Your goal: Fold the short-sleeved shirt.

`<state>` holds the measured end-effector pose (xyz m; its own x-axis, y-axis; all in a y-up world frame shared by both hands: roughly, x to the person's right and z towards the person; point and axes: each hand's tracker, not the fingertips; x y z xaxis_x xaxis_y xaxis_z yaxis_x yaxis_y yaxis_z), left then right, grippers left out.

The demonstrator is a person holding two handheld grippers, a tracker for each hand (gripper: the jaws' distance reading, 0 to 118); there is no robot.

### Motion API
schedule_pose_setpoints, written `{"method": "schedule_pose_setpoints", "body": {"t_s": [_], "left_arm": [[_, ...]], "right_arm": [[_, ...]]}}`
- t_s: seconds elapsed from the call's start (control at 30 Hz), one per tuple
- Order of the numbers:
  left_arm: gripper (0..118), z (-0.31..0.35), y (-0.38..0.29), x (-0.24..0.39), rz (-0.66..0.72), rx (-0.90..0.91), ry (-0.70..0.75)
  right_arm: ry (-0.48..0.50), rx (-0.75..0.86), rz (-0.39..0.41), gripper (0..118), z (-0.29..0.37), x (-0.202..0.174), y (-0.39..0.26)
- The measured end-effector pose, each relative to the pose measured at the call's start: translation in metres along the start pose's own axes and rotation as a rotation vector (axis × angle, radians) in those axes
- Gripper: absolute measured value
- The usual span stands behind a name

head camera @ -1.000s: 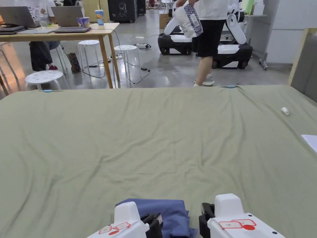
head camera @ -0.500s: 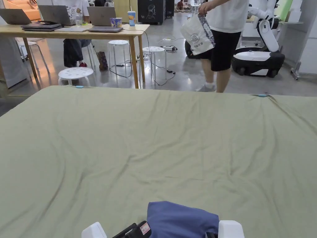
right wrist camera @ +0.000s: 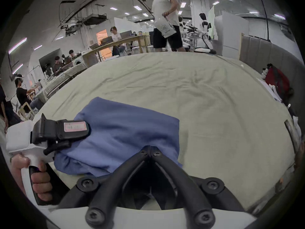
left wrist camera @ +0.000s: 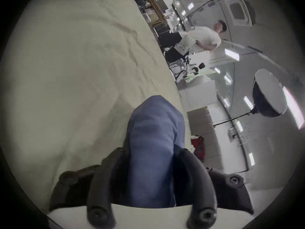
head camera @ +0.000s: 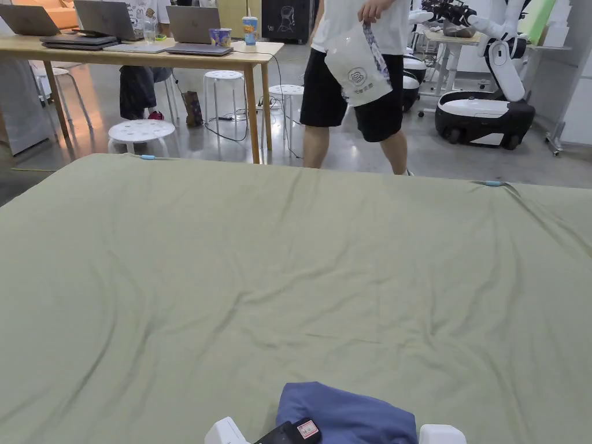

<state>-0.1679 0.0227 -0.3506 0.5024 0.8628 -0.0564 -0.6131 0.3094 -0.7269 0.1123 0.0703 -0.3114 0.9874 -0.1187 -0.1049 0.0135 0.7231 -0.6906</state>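
Folded blue shirt (head camera: 347, 413) at the near edge of the olive-green bedsheet (head camera: 289, 266), bunched into a compact bundle with creases along its near side; same shirt in the left gripper view (left wrist camera: 153, 143) and the right gripper view (right wrist camera: 122, 133)

Left gripper (left wrist camera: 151, 156) clamped across the shirt's left end, one black jaw on each side of the blue cloth, both pressing into it. From the right gripper view, same left gripper (right wrist camera: 66, 138) lying at the shirt's left edge, upper jaw on top of the fabric, held by a hand (right wrist camera: 36, 179) wrapped round its white handle. In the head view, just its dark jaw with a pink label (head camera: 289, 432) at the near edge of the frame

Right gripper (right wrist camera: 151, 150) with jaw tips pinched together at the shirt's near right edge, tips meeting right at the cloth; cannot tell whether any fabric sits between them. White top of it (head camera: 442, 435) poking in at the near right of the head view, just beside the shirt

Sheet wrinkled, spread wide to the far side. Beyond the far edge, a person in a white shirt and black shorts (head camera: 352, 87) carrying a white bag (head camera: 355, 72). Far left, a wooden table (head camera: 144, 55) with laptops and cups, white stools (head camera: 140, 132) around it. Far right, a white robot on a dark base (head camera: 485, 110)
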Motion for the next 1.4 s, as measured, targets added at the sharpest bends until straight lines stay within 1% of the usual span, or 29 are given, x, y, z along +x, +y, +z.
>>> {"method": "schedule_pose_setpoints", "body": {"t_s": [0.07,0.23,0.37,0.47,0.6,0.7,0.73,0.8,0.9,0.97,1.07,1.17,1.27,1.4], "left_arm": [[36,0.003,0.002,0.002,-0.057,0.011,0.035],[35,0.026,0.028,0.01,-0.173,0.056,0.062],[35,0.06,0.063,0.009,-0.229,0.11,0.112],[35,0.088,0.097,-0.009,-0.228,0.136,0.134],[35,0.128,0.144,-0.037,-0.231,0.162,0.175],[35,0.155,0.178,-0.057,-0.239,0.178,0.216],[35,0.167,0.183,-0.053,-0.246,0.183,0.226],[35,0.186,0.205,-0.064,-0.247,0.188,0.243],[35,0.21,0.246,-0.096,-0.241,0.19,0.258],[35,0.224,0.269,-0.105,-0.252,0.194,0.283],[35,0.244,0.303,-0.116,-0.267,0.198,0.327],[35,0.255,0.331,-0.137,-0.262,0.194,0.349],[35,0.259,0.336,-0.152,-0.246,0.19,0.346],[40,0.262,0.331,-0.164,-0.235,0.202,0.323]], "right_arm": [[0.012,0.003,-0.003,0,0.002,-0.004,0.001],[0.039,0.027,0.045,0,0.01,-0.03,0.014],[0.08,0.057,0.089,0,0.005,-0.066,0.033],[0.111,0.078,0.132,0,0.001,-0.104,0.046],[0.158,0.097,0.188,0,-0.008,-0.165,0.067],[0.199,0.104,0.211,0,-0.018,-0.208,0.079],[0.209,0.107,0.218,0,-0.021,-0.221,0.082],[0.233,0.114,0.235,0,-0.025,-0.248,0.088],[0.267,0.111,0.256,0,-0.039,-0.281,0.092],[0.276,0.11,0.267,0,-0.047,-0.298,0.095],[0.287,0.101,0.278,0,-0.057,-0.316,0.098],[0.287,0.095,0.284,0,-0.067,-0.327,0.099],[0.283,0.086,0.286,0,-0.076,-0.332,0.099],[0.278,0.071,0.287,0,-0.082,-0.336,0.097]]}}
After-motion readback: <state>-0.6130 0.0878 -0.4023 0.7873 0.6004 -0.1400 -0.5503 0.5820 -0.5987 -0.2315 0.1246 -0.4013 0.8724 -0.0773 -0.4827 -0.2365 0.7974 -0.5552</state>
